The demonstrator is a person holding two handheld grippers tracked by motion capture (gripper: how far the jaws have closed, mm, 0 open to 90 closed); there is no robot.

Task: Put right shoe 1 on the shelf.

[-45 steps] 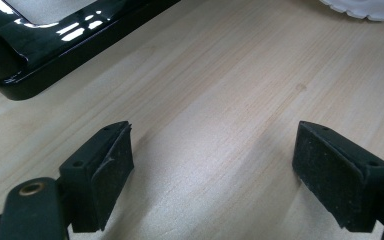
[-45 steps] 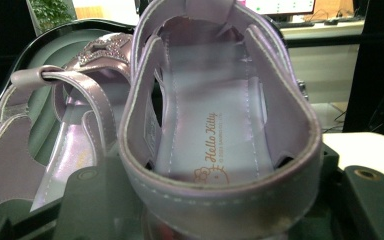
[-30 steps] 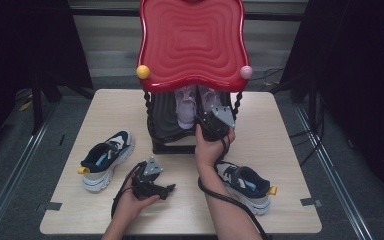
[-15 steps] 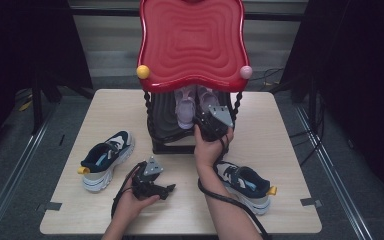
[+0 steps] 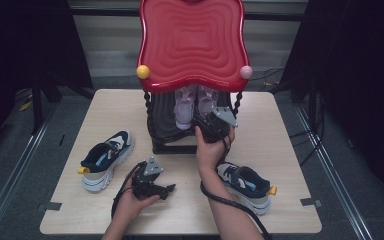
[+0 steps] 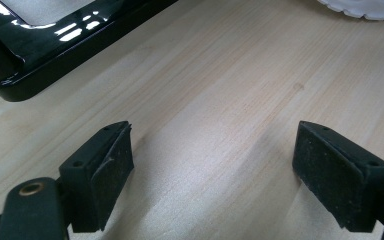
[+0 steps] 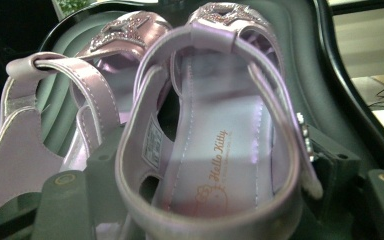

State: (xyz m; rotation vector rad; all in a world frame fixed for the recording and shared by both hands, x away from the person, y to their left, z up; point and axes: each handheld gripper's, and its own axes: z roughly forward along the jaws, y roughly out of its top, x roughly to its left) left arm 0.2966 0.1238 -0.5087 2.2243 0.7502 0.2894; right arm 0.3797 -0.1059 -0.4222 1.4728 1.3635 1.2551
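Dark curtains ring a pale wood table [image 5: 105, 107] w/ a small black rack [image 5: 167, 125] at its middle back, under a wavy red top [image 5: 190, 42] on twisted posts. On the rack's ribbed shelf sit two lilac kids' sandals, side by side, toes pointing away from the person: left sandal [image 7: 75, 95] and right sandal [image 7: 215, 135], the latter w/ a printed insole and heel strap. Right gripper [image 5: 215, 125] reaches in at the rack's front; in the right gripper view its jaws stand either side of the right sandal's heel, have just been opening, pads not clearly pressing on it, so it sits loose btwn them. Left gripper [image 6: 215, 170] rests low on the table just in front of the rack, jaws wide apart, bare wood btwn them. One navy-and-white sneaker [image 5: 105, 159] lies at table left, another sneaker [image 5: 245, 184] at front right, beside the right forearm.
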